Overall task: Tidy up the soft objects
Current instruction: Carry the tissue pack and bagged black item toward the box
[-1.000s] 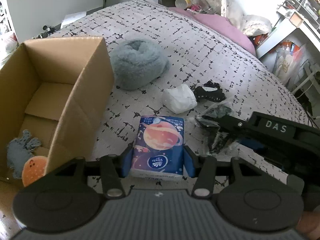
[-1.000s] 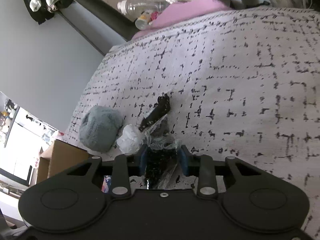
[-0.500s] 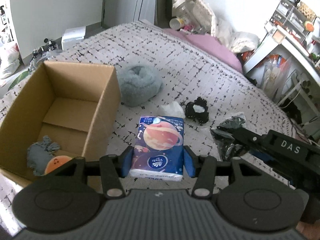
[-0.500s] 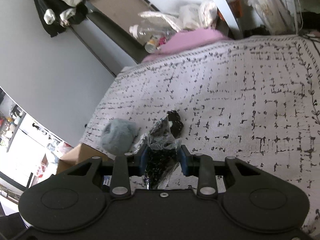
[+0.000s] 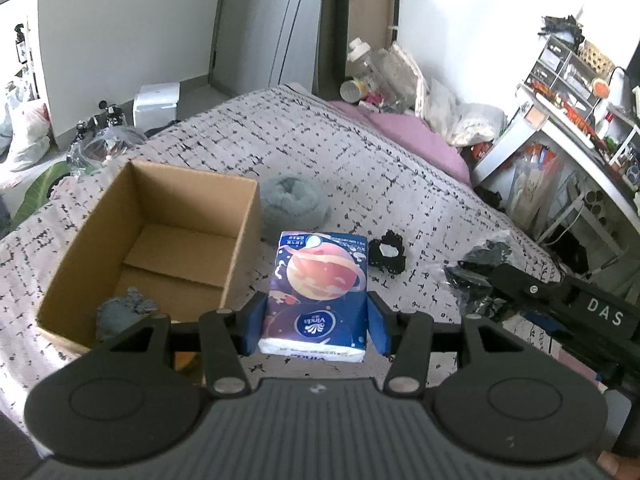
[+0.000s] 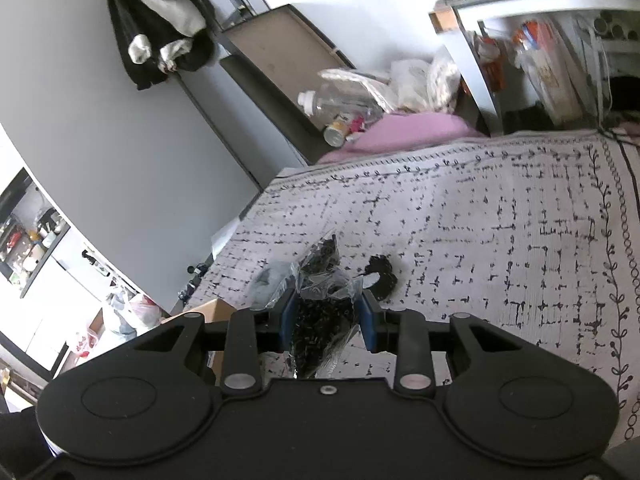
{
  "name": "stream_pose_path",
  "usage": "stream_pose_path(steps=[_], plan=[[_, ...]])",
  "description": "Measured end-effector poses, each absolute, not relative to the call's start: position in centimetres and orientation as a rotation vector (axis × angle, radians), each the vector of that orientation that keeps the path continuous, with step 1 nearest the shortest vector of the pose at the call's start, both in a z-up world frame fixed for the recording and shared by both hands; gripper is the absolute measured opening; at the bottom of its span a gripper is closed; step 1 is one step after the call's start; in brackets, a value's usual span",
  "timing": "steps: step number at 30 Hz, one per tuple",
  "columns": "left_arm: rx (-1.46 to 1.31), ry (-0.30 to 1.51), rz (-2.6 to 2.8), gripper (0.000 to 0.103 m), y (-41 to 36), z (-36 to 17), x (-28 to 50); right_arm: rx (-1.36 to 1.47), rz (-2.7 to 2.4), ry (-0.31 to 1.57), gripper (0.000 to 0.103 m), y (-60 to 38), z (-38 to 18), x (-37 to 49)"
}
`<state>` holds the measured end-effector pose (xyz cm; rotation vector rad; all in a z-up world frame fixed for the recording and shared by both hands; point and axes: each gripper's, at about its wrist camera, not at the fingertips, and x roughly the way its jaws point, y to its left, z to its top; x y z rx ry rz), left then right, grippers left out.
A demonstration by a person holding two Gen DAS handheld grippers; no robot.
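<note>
- Tissue pack (image 5: 318, 296), seen from the left wrist, sits clamped between the blue pads of the left gripper (image 5: 317, 326), gripped across its short sides near the bottom so most of the printed face stands clear above the jaws; it is lifted off the bed.
- Just to its left stands the open cardboard box (image 5: 236, 248), upright on the bedspread (image 5: 360, 168), probably the place meant for the soft things; a grey fabric piece (image 5: 124, 312) already lies in its near corner.
- Beside the box's far right corner rests a grey fluffy bundle (image 5: 292, 204), and a black scrunchie (image 5: 386, 254) lies just right of the pack, both still loose on the bed.
- At the right edge the right gripper's black body reaches in, with crinkled plastic at its tip.
- From the right wrist, the right gripper (image 6: 328, 322) is closed narrowly on a clear plastic bag of dark material (image 6: 320, 308), pinched at its middle so its top sticks up above the pads and the rest sags below; it too hangs above the bed.
- Behind, the black-and-white patterned cover runs to a pink pillow (image 6: 408, 128), a cluttered bedside and a grey wall with dark clothes hanging.
</note>
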<state>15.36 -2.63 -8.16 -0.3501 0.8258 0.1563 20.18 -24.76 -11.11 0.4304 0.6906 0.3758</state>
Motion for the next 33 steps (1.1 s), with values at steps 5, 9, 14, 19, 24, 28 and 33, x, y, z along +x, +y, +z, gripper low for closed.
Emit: stream_pose_path(steps=[5,9,14,19,24,28,33], plan=[[-0.354,0.801,0.164,0.051,-1.9,-7.0,14.1,0.426,0.383,0.667,0.032,-24.5,-9.9,19.1],[-0.35,0.793,0.167,0.051,-1.2,-5.5,13.2,0.433,0.394,0.635,0.032,-24.4,-8.6,18.3],[-0.335,0.779,0.172,0.051,-0.2,-4.1,12.9,0.432,0.402,0.606,0.032,-23.7,-7.3,17.9],[-0.344,0.765,0.191,0.051,1.7,-3.6,12.6,0.405,0.422,0.601,0.032,-22.5,-6.7,17.7],[-0.37,0.767,0.227,0.051,4.2,-3.7,12.5,0.388,0.442,0.604,0.032,-20.7,-6.2,17.6],[-0.409,0.776,0.249,0.051,6.3,-4.0,12.6,0.379,0.462,0.611,0.032,-19.1,-6.1,17.6],[-0.427,0.781,0.275,0.051,8.6,-4.0,12.5,0.36,0.496,0.632,0.032,-16.5,-6.4,17.9]])
